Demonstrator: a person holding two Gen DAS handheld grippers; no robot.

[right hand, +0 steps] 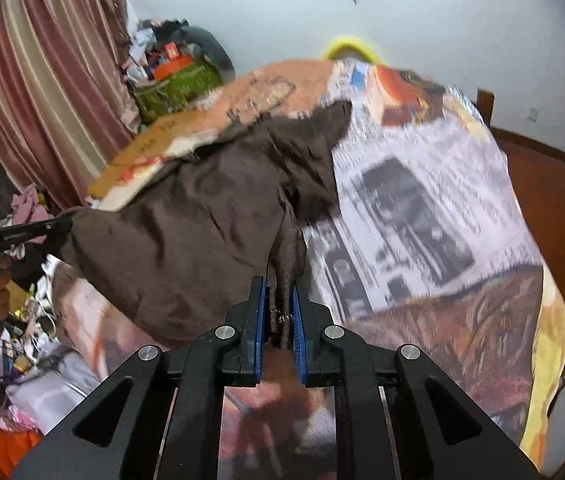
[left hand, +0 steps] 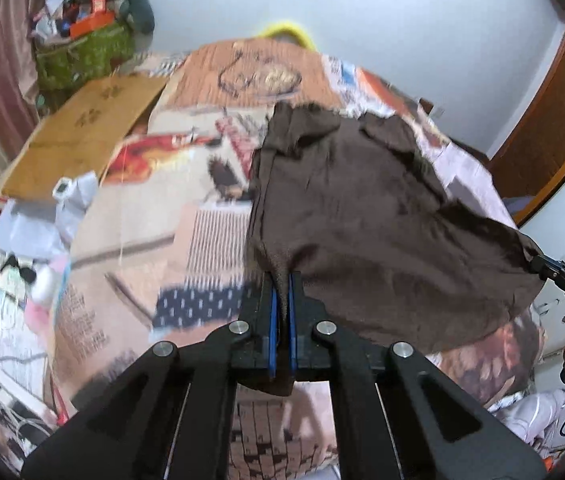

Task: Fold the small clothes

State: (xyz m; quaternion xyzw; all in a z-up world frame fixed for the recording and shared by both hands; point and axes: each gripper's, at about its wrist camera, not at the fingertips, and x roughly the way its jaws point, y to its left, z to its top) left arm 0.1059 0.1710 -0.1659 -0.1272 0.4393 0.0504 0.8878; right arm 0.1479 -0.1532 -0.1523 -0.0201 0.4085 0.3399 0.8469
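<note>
Your left claw (left hand: pixel 281 280) is closed on a bunched corner of the brown garment (left hand: pixel 362 208), with the cloth pinched between its blue pads (left hand: pixel 272 312). Your right claw (right hand: pixel 281 292) is closed on another bunched corner of the same garment, cloth squeezed between its blue-lined fingers. The garment hangs stretched between the two claws, lifted above the bed (right hand: pixel 422 200); its far end lies draped on the printed bed cover. In the left wrist view, the right claw appears at the garment's right edge, gripping the corner. In the right wrist view, the left claw appears at the garment's left edge. A flat cardboard sheet (left hand: pixel 82 136) lies to the left of the garment. A green bag (left hand: pixel 82 56) filled with clutter stands beyond the cardboard, against the wall.
</note>
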